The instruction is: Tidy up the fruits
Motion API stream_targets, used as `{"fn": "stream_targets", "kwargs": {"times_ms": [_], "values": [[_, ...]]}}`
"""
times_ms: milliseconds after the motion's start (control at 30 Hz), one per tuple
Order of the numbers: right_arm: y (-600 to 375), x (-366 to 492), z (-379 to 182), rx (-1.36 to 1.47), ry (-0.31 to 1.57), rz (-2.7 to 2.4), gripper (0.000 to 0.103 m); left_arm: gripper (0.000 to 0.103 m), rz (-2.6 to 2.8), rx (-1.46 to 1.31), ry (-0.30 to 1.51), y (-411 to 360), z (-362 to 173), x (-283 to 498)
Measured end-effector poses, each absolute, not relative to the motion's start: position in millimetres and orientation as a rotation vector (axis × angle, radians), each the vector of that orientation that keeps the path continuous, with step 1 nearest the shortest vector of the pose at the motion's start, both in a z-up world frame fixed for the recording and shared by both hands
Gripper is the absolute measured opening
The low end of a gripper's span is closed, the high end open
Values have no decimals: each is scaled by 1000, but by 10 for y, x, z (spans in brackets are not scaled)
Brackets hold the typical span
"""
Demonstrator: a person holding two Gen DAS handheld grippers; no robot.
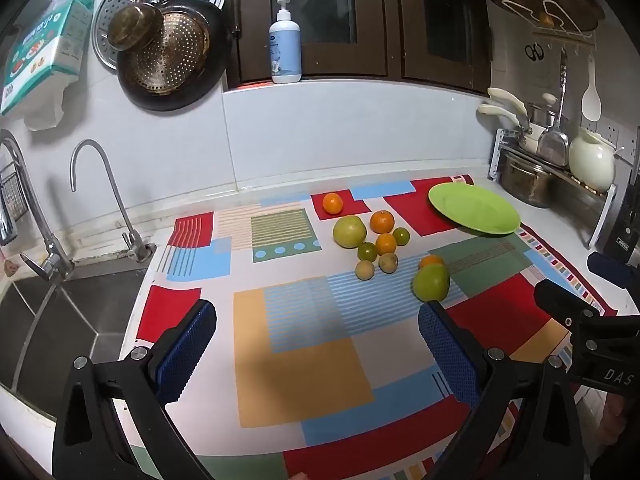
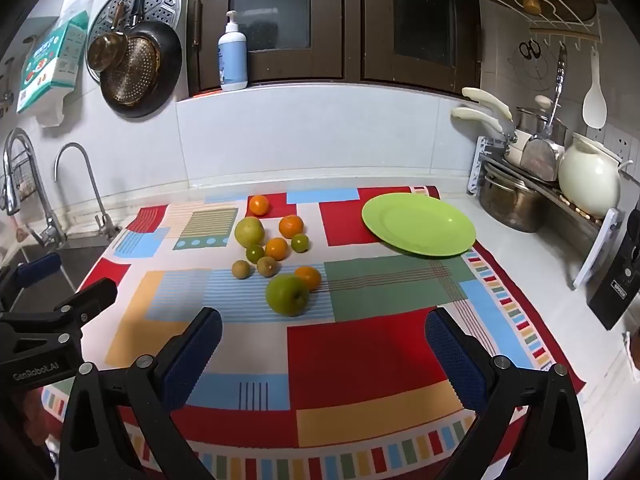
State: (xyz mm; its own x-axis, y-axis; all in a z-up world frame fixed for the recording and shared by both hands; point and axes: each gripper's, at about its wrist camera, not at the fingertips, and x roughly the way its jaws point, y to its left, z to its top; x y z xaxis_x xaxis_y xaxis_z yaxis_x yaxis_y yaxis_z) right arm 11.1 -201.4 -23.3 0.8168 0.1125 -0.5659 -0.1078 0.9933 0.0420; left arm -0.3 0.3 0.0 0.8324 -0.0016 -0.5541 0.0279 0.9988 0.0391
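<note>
On the patchwork-cloth desk [image 2: 360, 344], loose fruit clusters at ten o'clock of the empty round green plate [image 2: 418, 224], probably its destination. The left gripper [image 1: 318, 344] and right gripper [image 2: 324, 344] hover back, both spread wide and empty, nearest the big green apple [image 2: 287, 294].

A green apple [image 2: 287, 294] sits stem-up nearest the camera, touching a small orange mandarin [image 2: 308, 277] just behind it. Farther back lies a loose cluster: a large yellow-green fruit [image 2: 249, 231], two orange mandarins [image 2: 291, 226] [image 2: 277, 248], two small green citrus [image 2: 299, 243] [image 2: 255, 254] and two brownish round fruits [image 2: 241, 269] [image 2: 267, 266]. Another mandarin [image 2: 258, 205] lies alone behind them. To the right rests an empty lime-green plate [image 2: 418, 224].
</note>
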Motion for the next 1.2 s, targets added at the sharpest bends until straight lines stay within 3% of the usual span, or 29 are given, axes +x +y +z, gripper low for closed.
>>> {"fn": "stream_targets", "kwargs": {"times_ms": [1200], "values": [[-1972, 151, -232, -6, 586, 137, 102, 103, -9, 46, 561, 66, 117, 11]]}}
